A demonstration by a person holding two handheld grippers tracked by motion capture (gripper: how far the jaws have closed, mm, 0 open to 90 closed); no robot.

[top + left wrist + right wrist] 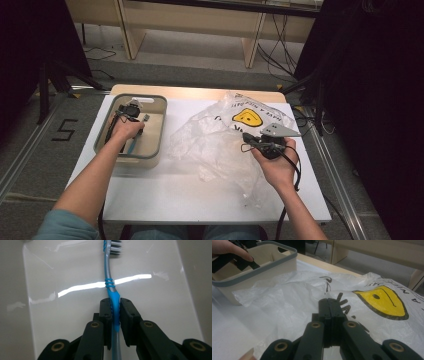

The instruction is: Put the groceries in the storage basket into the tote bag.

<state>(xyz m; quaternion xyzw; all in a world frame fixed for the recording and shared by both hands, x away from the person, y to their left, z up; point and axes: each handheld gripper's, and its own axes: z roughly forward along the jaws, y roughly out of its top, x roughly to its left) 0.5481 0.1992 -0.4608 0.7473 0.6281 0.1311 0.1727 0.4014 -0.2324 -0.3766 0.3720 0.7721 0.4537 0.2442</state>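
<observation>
Jaws clamp one toothbrush [110, 287], one bin [159, 131], one bag [220, 135]

**Surroundings of the work table**

White table top [165, 200] on a light wooden board [200, 93], set on grey carpet. Far side: pale wooden furniture legs [131, 35] with black cables [272, 52] trailing between them. Left floor: a black tape mark [65, 129] beside metal rails [22, 150].

Overhead view; two close gripper views
</observation>
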